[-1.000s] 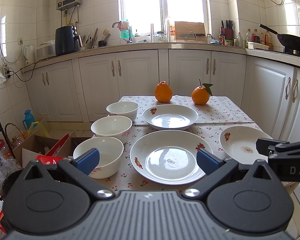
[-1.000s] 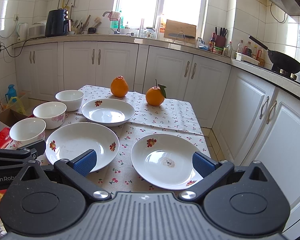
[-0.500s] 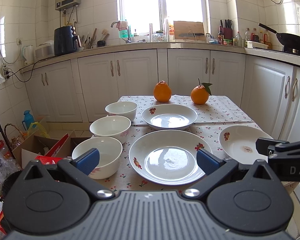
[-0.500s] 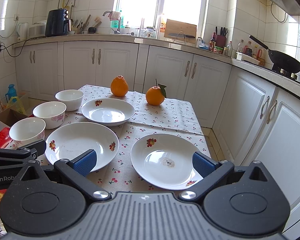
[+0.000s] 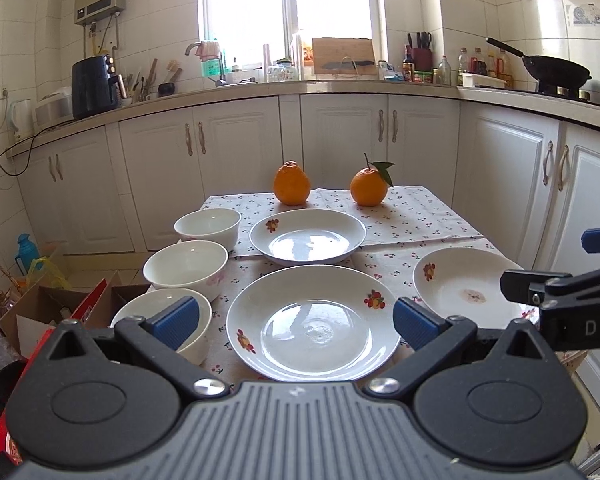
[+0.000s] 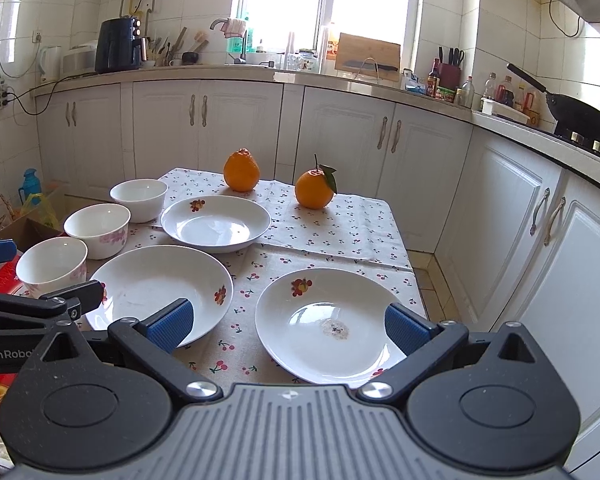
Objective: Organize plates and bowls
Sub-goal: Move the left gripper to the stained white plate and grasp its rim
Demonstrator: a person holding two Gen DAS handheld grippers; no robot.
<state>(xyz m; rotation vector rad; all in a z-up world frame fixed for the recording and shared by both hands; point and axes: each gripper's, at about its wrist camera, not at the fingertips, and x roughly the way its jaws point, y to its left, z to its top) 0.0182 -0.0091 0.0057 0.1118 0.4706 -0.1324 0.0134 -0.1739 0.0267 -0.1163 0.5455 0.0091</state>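
Both claws are wide open and holding nothing right now. My left claw (image 5: 296, 320) hangs at the near edge of the desk (image 6: 340, 224), a small one under a white cherry-print cloth, with its blue pads straddling the biggest white ceramic plate with fruit decals (image 5: 312, 322). My right claw (image 6: 288, 326) frames the smaller white plate with a brownish stain in its middle (image 6: 330, 326) at the near right corner. Neither is touching anything, so I'd say I'm lined up to start and nothing is stacked yet.

Count so far:
- 3 plates: the big one, the stained one, and a deeper white plate with one fruit decal (image 5: 307, 236) behind the big one. All lie flat and apart.
- 3 white ceramic bowls in a row down the left side: nearest (image 5: 136, 316), middle (image 5: 186, 262), far (image 5: 207, 226). They're just beside each other, upright and not nested.
- 2 oranges at the back: a knobby-topped one (image 5: 292, 183) and one with a green leaf (image 5: 368, 186).

My guess is the row of bowls is there for nesting, and the plates to be piled on the big one.
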